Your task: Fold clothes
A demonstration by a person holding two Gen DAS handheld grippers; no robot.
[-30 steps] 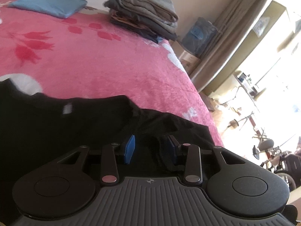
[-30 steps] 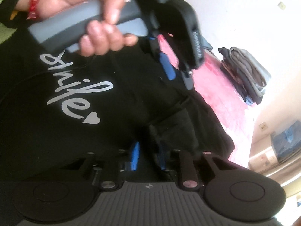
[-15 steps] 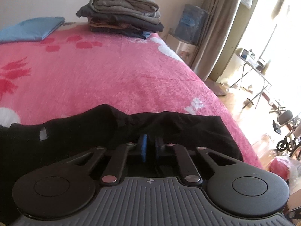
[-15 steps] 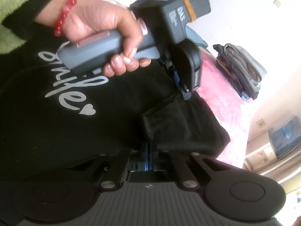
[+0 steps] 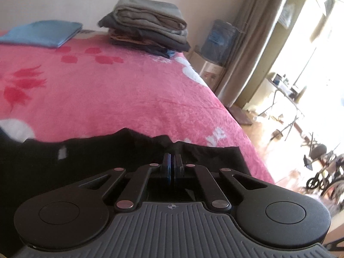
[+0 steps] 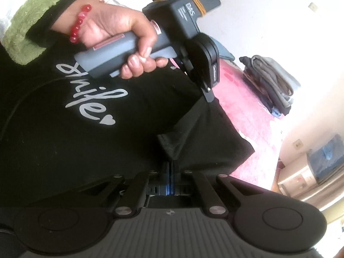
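**Both grippers pinched on the black shirt's sleeve side**

The left gripper (image 5: 171,161) has its blue pads pressed together with only a sliver between them, and black cloth bunches up right at the tips, so it appears to be clamped on the edge of the shirt (image 5: 86,157). The right wrist view shows that same gripper from outside, held in the person's hand (image 6: 120,34), its tip meeting a raised ridge of fabric. The shirt lies on the pink blanket (image 5: 129,90) near the front right corner of the bed, its white lettering (image 6: 90,99) facing up.

The right gripper (image 6: 171,167) is likewise closed almost fully, nipping a peaked fold of the sleeve (image 6: 204,133). A taut crease runs between the two pinch points.

Farther right, at the far end of the bed, sits a stack (image 5: 148,32) of folded clothes, well apart from the work.

Risks, as I judge them:
- Each grip seems to hold little cloth; a quick pull could slip one free and let the fold collapse.
- If one pinch caught only the top layer, the layers would separate and the fold would come out crooked.
- The sleeve lies close to the bed's edge; dragging that way could spill it over the side.
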